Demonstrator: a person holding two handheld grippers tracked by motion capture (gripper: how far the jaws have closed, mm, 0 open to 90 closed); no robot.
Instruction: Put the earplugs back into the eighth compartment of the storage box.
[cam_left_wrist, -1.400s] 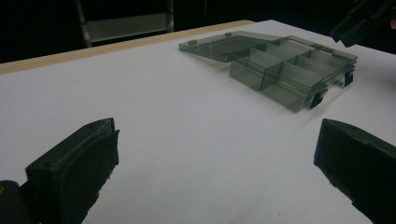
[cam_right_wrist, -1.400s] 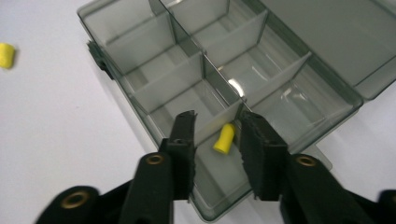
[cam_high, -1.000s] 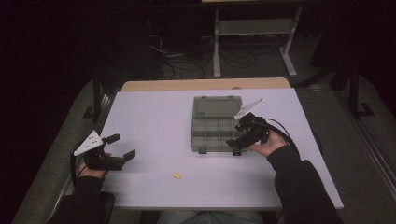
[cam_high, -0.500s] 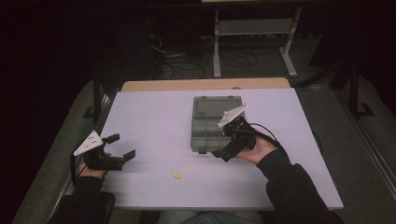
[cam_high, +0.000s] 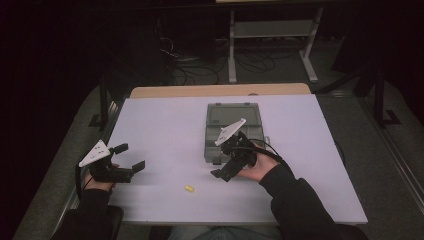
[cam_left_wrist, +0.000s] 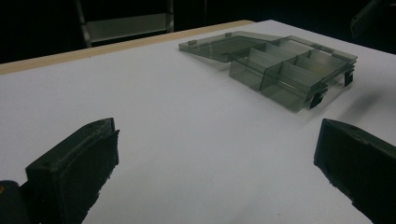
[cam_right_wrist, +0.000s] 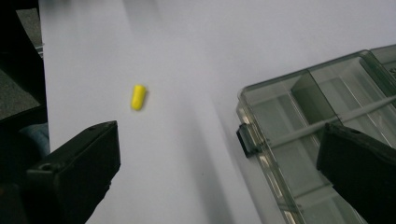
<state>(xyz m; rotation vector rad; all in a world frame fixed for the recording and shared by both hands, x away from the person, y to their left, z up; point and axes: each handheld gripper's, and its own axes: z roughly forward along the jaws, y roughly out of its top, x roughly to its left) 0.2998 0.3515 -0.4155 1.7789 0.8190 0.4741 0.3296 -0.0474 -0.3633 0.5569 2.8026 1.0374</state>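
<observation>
A small yellow capsule-shaped piece (cam_high: 189, 188) (cam_right_wrist: 137, 96) lies on the white table (cam_high: 165, 125) near its front edge. Behind it stands a smoky transparent compartment box (cam_high: 232, 125) (cam_left_wrist: 280, 70) (cam_right_wrist: 327, 121) with its lid folded open to the far side; its compartments look empty. My right gripper (cam_high: 223, 162) (cam_right_wrist: 219, 172) hovers open over the box's near-left corner, tilted down toward the yellow piece, which sits ahead of its left jaw. My left gripper (cam_high: 131, 156) (cam_left_wrist: 215, 168) rests open at the table's left, nothing between its jaws, facing the box.
A wooden strip (cam_high: 220, 91) runs along the table's far edge. Beyond it are a dark floor with cables (cam_high: 190, 70) and a metal shelf frame (cam_high: 272, 30). Bare table surface lies between the two grippers.
My right gripper has moved from the box's right side to its near-left corner, down toward the yellow piece. The left gripper has stayed put.
</observation>
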